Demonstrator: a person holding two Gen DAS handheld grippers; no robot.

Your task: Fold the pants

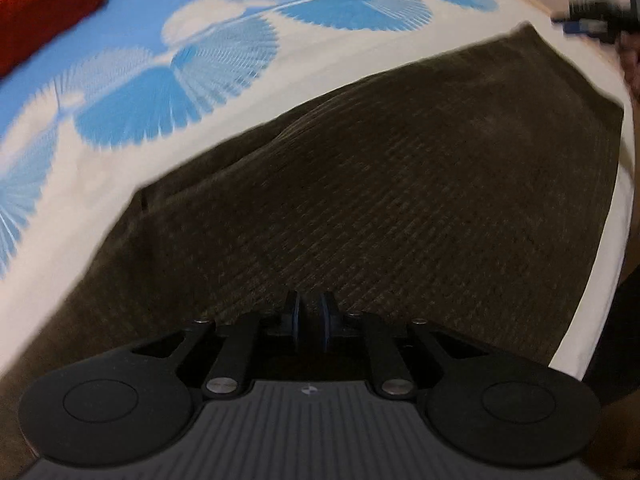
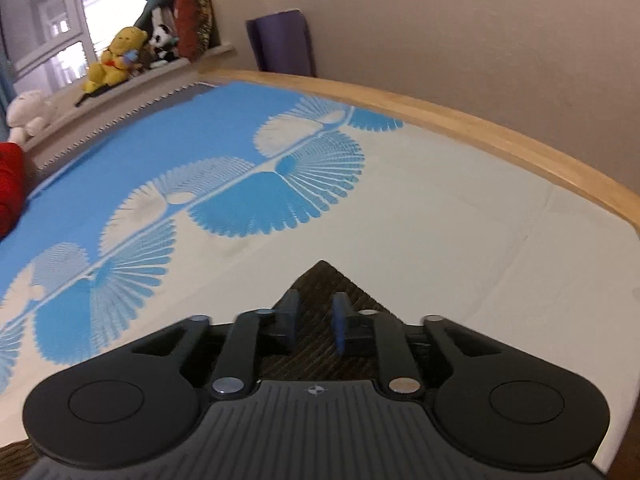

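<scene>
The pants (image 1: 400, 184), made of dark brown ribbed corduroy, were seen lying on a bed covered by a bedspread (image 1: 168, 92) printed with blue and white fan shapes. In the left wrist view the fabric was spread as a broad, mostly flat panel, with a straight edge at the far side and a corner reaching toward the upper right of the picture.

The left tongs (image 1: 311, 320) were brought nearly together, with only a narrow slit left between the blue-lined pads; the corduroy lay directly under and beyond them, but whether cloth was pinched in that slit could not be told. Motion blur was noted across the whole of this view.

The right tongs (image 2: 316, 320) were seen parted, with a clear gap between the two pads. A pointed corner of the pants (image 2: 326, 280) was visible beneath and just beyond these tongs, lying on the pale part of the bedspread (image 2: 440, 240), and no cloth was gripped between the pads.

A red cushion (image 1: 44, 4) was seen at the far left of the bed. A wooden bed frame (image 2: 460, 120) ran along the wall side, and stuffed toys, among them a yellow bear (image 2: 116, 58), were set on the window ledge.
</scene>
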